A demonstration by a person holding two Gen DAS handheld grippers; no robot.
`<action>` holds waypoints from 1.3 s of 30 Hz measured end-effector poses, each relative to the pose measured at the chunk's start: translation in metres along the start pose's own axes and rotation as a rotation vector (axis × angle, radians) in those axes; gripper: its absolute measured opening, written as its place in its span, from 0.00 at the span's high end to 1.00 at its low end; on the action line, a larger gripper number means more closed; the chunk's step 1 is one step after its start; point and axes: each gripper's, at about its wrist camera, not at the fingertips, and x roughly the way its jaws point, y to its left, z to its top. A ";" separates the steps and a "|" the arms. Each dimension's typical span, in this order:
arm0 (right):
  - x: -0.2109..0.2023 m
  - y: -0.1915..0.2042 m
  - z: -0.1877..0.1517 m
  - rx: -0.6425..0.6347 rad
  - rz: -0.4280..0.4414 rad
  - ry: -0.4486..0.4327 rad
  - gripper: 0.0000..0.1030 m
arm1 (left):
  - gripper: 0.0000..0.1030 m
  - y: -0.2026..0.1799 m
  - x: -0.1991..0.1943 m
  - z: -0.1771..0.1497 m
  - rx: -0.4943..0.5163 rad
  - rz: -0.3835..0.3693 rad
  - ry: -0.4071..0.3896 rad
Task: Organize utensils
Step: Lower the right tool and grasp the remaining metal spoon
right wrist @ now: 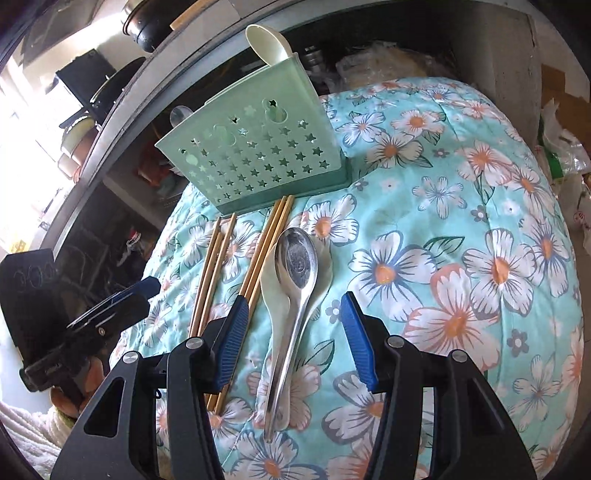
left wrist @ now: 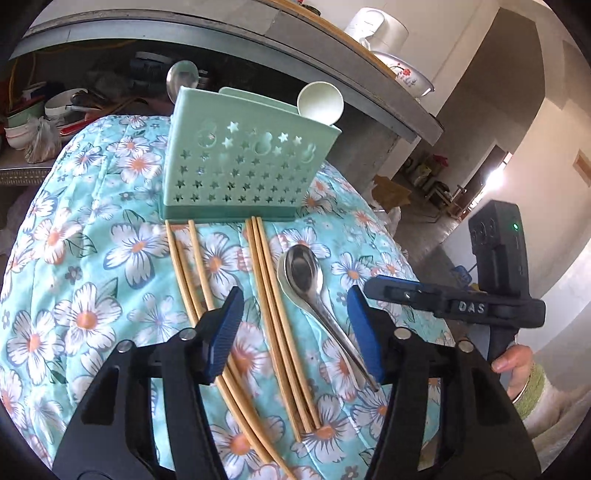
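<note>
A mint green utensil holder (left wrist: 240, 162) (right wrist: 258, 155) with star cut-outs stands on the floral cloth. It holds a white spoon (left wrist: 320, 101) (right wrist: 267, 42) and a metal spoon (left wrist: 181, 79). In front lie several wooden chopsticks (left wrist: 273, 310) (right wrist: 255, 262) in two groups, and a metal spoon (left wrist: 314, 291) (right wrist: 295, 288) resting on a white spoon (right wrist: 275, 314). My left gripper (left wrist: 295, 321) is open above the right chopstick group and the spoons. My right gripper (right wrist: 291, 328) is open, straddling the two stacked spoons; it also shows in the left wrist view (left wrist: 454, 304).
The floral quilted cloth (left wrist: 92, 295) (right wrist: 461, 221) covers a rounded surface that drops away at its edges. Behind it is a dark shelf with bowls and dishes (left wrist: 55, 110). A counter above carries a white appliance (left wrist: 376, 29) and a patterned bowl (left wrist: 406, 74).
</note>
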 end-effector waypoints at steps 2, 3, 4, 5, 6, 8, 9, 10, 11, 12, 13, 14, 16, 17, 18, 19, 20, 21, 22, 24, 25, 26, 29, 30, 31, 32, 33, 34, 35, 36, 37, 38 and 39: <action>0.006 -0.001 0.001 0.014 0.005 0.011 0.56 | 0.59 -0.003 0.001 -0.004 0.017 0.011 0.003; 0.008 -0.002 0.003 0.019 -0.005 0.015 0.58 | 0.61 -0.006 0.002 -0.005 0.025 0.017 0.004; 0.011 -0.003 0.004 0.024 -0.007 0.019 0.59 | 0.64 -0.007 0.004 -0.006 0.031 0.018 0.006; 0.013 -0.004 0.004 0.031 -0.005 0.022 0.61 | 0.67 -0.007 0.006 -0.004 0.034 0.017 0.010; 0.014 -0.005 0.005 0.037 -0.010 0.023 0.63 | 0.69 -0.008 0.009 -0.003 0.036 0.017 0.017; 0.016 -0.007 0.004 0.045 -0.023 0.025 0.65 | 0.74 -0.010 0.013 -0.002 0.045 0.022 0.031; 0.016 -0.009 0.004 0.052 -0.022 0.026 0.65 | 0.77 -0.012 0.015 -0.002 0.050 0.025 0.034; 0.015 -0.010 0.003 0.056 -0.017 0.025 0.65 | 0.78 -0.012 0.015 -0.002 0.055 0.029 0.038; 0.014 -0.011 0.002 0.060 -0.018 0.020 0.65 | 0.80 -0.013 0.016 -0.003 0.055 0.031 0.042; 0.013 -0.012 0.002 0.063 -0.023 0.015 0.65 | 0.80 -0.013 0.016 -0.002 0.054 0.033 0.044; 0.011 -0.014 0.001 0.066 -0.029 0.006 0.65 | 0.82 -0.013 0.016 -0.002 0.052 0.038 0.043; 0.009 -0.015 0.001 0.069 -0.030 -0.005 0.65 | 0.82 -0.012 0.016 -0.002 0.046 0.043 0.039; 0.005 -0.017 0.000 0.086 -0.023 -0.026 0.65 | 0.84 -0.009 0.017 0.001 0.030 0.047 0.040; 0.004 -0.017 -0.001 0.090 -0.020 -0.034 0.65 | 0.85 -0.008 0.017 0.002 0.025 0.049 0.041; 0.003 -0.017 -0.001 0.090 -0.016 -0.041 0.65 | 0.85 -0.007 0.017 0.004 0.021 0.052 0.042; 0.002 -0.016 0.000 0.085 -0.013 -0.051 0.65 | 0.86 -0.007 0.017 0.005 0.020 0.055 0.044; 0.001 -0.013 0.002 0.074 -0.016 -0.061 0.65 | 0.87 -0.006 0.018 0.006 0.022 0.059 0.049; 0.001 -0.012 0.004 0.063 -0.021 -0.068 0.65 | 0.88 -0.006 0.020 0.007 0.024 0.065 0.054; 0.001 -0.009 0.007 0.041 -0.025 -0.078 0.65 | 0.89 -0.006 0.021 0.007 0.023 0.067 0.059; 0.004 -0.003 0.013 0.001 -0.041 -0.084 0.62 | 0.91 -0.005 0.024 0.008 0.014 0.064 0.075; 0.007 0.000 0.017 -0.025 -0.052 -0.083 0.61 | 0.93 -0.005 0.026 0.008 0.010 0.064 0.081; 0.010 0.003 0.019 -0.050 -0.056 -0.078 0.61 | 0.93 -0.004 0.027 0.008 0.006 0.067 0.085; 0.024 0.016 0.027 -0.162 -0.089 -0.043 0.61 | 0.93 -0.004 0.029 0.007 -0.004 0.067 0.090; 0.030 0.021 0.029 -0.211 -0.102 -0.032 0.61 | 0.93 -0.004 0.030 0.007 -0.007 0.065 0.092; 0.036 0.026 0.030 -0.256 -0.113 -0.022 0.61 | 0.93 -0.005 0.030 0.007 -0.007 0.064 0.094; 0.041 0.030 0.031 -0.291 -0.127 -0.013 0.61 | 0.93 -0.005 0.032 0.007 -0.004 0.063 0.096; 0.047 0.033 0.031 -0.325 -0.140 -0.002 0.61 | 0.93 -0.006 0.033 0.007 -0.001 0.062 0.099; 0.052 0.034 0.032 -0.343 -0.145 0.004 0.61 | 0.93 -0.007 0.034 0.008 0.001 0.063 0.103; 0.056 0.034 0.033 -0.353 -0.147 0.011 0.61 | 0.93 -0.007 0.036 0.008 0.001 0.063 0.107; 0.061 0.034 0.034 -0.363 -0.145 0.022 0.61 | 0.93 -0.006 0.037 0.008 0.001 0.062 0.112; 0.065 0.034 0.034 -0.371 -0.142 0.027 0.61 | 0.93 -0.007 0.039 0.008 0.001 0.063 0.116; 0.068 0.034 0.033 -0.381 -0.145 0.030 0.61 | 0.93 -0.007 0.041 0.009 0.000 0.065 0.118; 0.070 0.035 0.032 -0.394 -0.159 0.029 0.61 | 0.93 -0.007 0.043 0.009 -0.001 0.067 0.121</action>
